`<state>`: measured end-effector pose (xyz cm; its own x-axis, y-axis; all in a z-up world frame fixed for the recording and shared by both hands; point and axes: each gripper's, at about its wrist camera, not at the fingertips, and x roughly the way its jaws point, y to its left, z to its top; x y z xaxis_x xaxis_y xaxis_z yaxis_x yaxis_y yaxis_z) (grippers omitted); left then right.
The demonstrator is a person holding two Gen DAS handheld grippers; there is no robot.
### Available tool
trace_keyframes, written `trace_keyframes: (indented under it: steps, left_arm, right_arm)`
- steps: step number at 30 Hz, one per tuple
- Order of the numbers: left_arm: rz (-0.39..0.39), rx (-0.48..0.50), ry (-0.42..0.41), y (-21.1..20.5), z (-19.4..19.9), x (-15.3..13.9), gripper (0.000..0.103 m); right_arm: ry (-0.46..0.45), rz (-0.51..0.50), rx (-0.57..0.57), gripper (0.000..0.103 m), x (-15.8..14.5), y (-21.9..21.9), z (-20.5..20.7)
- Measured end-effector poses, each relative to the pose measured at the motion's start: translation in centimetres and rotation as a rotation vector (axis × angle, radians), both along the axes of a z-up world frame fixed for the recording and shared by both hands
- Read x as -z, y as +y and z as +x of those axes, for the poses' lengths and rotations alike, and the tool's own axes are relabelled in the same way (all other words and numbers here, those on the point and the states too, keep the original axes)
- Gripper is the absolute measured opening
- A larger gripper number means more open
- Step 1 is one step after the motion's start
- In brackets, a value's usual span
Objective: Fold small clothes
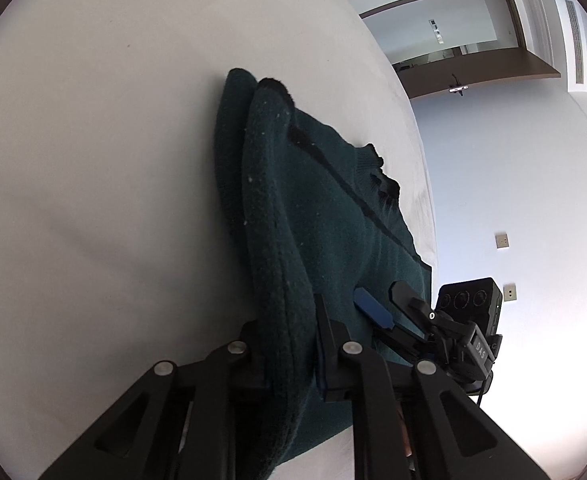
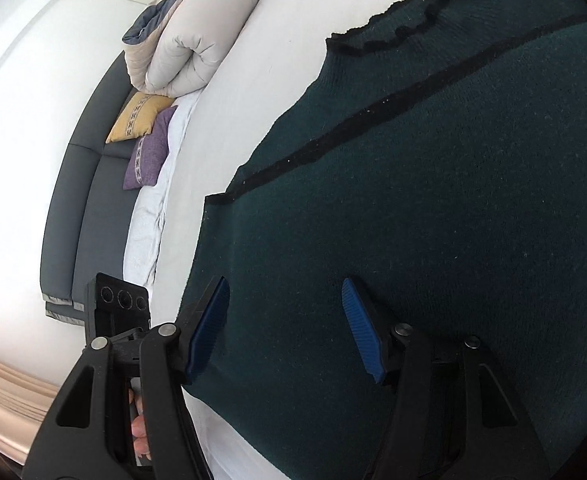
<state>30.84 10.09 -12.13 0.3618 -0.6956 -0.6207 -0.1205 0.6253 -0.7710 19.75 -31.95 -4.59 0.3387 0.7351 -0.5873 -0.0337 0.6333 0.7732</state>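
White bed sheet (image 2: 253, 92) spread flat, lightly creased at the far left edge. Folded pale duvet (image 2: 181, 52) with a blue-grey layer, lying at the far end of the bed. Yellow cushion (image 2: 137, 116) and purple cushion (image 2: 149, 156), touching, propped against a dark grey headboard (image 2: 73, 208). Beyond the bed: dark-framed doorway (image 1: 505, 28), wall vent (image 1: 575, 40), two wall sockets (image 1: 502, 241), one above the other.

The sweater (image 2: 433, 208) is a dark green matt knit, fuzzy and lint-flecked, with black trim. The bed (image 1: 93, 200) sheet is smooth white cloth. The right gripper (image 2: 285, 324) has matt black plastic arms, ribbed blue pads (image 2: 359, 328) and shiny metal pins; the left gripper (image 1: 293, 360) looks alike.
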Motion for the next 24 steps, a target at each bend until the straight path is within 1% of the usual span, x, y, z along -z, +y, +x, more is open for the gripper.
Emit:
trace_keyframes:
  steps: [2, 4, 5, 6, 8, 10, 13, 14, 16, 17, 18, 19, 20, 21, 23, 24]
  left_arm:
    - [0.016, 0.007, -0.018, -0.8, 0.1, -1.4, 0.015]
    - [0.032, 0.014, -0.037, -2.1, 0.3, -3.0, 0.014]
    - [0.033, 0.024, -0.051, -3.0, 0.5, -3.9, 0.014]
    - [0.034, 0.039, -0.066, -4.1, 0.6, -4.8, 0.014]
    - [0.062, 0.079, -0.095, -7.2, 1.2, -6.8, 0.014]
    - [0.067, 0.128, -0.125, -11.1, 1.8, -8.2, 0.014]
    - [0.072, 0.202, -0.160, -17.7, 2.7, -8.9, 0.014]
    - [0.067, 0.225, -0.155, -19.9, 3.0, -8.5, 0.014]
    - [0.076, 0.275, -0.144, -23.9, 3.0, -7.2, 0.018]
    - [0.070, 0.297, -0.132, -25.3, 2.8, -6.4, 0.025]
    - [0.047, 0.298, -0.123, -25.9, 2.4, -5.9, 0.030]
    - [0.011, 0.290, -0.124, -26.1, 1.9, -5.6, 0.035]
    - [-0.020, 0.284, -0.142, -26.0, 1.3, -5.7, 0.048]
    - [-0.035, 0.276, -0.167, -25.7, 0.7, -6.1, 0.059]
    - [-0.037, 0.265, -0.217, -24.6, -0.4, -7.4, 0.067]
    - [-0.031, 0.261, -0.237, -24.0, -0.7, -8.0, 0.067]
  right_arm:
    - [0.005, 0.040, -0.003, 0.057, 0.2, -0.4, 0.2]
    - [0.043, 0.147, 0.030, 0.058, 0.3, -1.9, 0.4]
    - [0.049, 0.196, 0.055, 0.059, 0.1, -3.0, 0.4]
    - [0.035, 0.222, 0.073, 0.059, -0.4, -4.1, 0.4]
    - [0.007, 0.264, 0.099, 0.062, -1.2, -6.7, 0.5]
    - [0.008, 0.335, 0.137, 0.063, -1.4, -9.7, 0.5]
    - [-0.010, 0.383, 0.200, 0.066, -1.7, -14.2, 0.1]
    - [-0.009, 0.395, 0.222, 0.069, -1.5, -15.6, -0.1]
    - [0.000, 0.414, 0.262, 0.071, -1.2, -18.3, -0.6]
    - [0.004, 0.421, 0.283, 0.073, -1.1, -19.5, -1.0]
    - [0.012, 0.425, 0.308, 0.075, -0.7, -20.8, -1.3]
    - [0.022, 0.425, 0.332, 0.079, -0.4, -21.9, -1.7]
    - [0.034, 0.419, 0.349, 0.079, 0.1, -22.7, -2.1]
    - [0.042, 0.421, 0.346, 0.079, 0.5, -23.6, -2.2]
    - [0.042, 0.410, 0.321, 0.079, 0.5, -24.1, -2.5]
    - [0.038, 0.384, 0.309, 0.079, 0.3, -24.0, -2.5]
